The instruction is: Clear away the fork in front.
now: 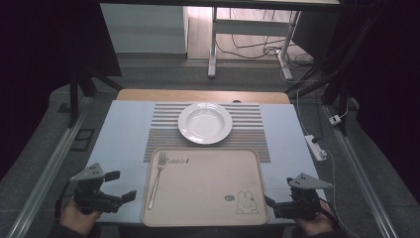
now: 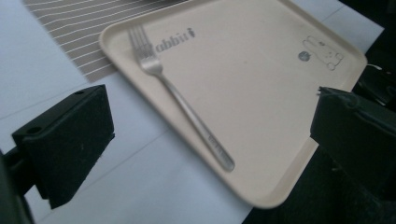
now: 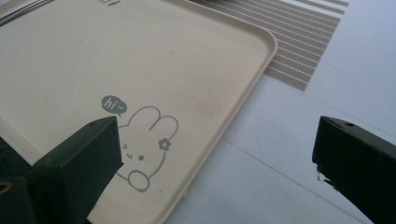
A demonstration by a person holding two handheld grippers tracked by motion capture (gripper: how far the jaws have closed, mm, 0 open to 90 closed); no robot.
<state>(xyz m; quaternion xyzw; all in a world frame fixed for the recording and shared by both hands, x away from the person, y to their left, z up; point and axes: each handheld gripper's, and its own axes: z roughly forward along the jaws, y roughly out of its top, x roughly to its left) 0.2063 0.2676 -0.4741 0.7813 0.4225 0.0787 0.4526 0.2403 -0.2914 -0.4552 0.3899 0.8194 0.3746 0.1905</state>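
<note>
We hold the left gripper [image 1: 126,185] and right gripper [image 1: 267,202] spread and empty, low in frame; nudging the beige tray [image 1: 208,218] could roll its 1 fork [image 1: 156,179].

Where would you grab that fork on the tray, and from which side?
Probably the fork by its slim handle, mid-length, from above, with the jaws straddling it crosswise. It lies flat along the tray's left edge, tines toward the plate. The open left gripper is nearest.

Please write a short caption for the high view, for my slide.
Two open grippers, left and right, flank a beige tray holding a fork.
</note>
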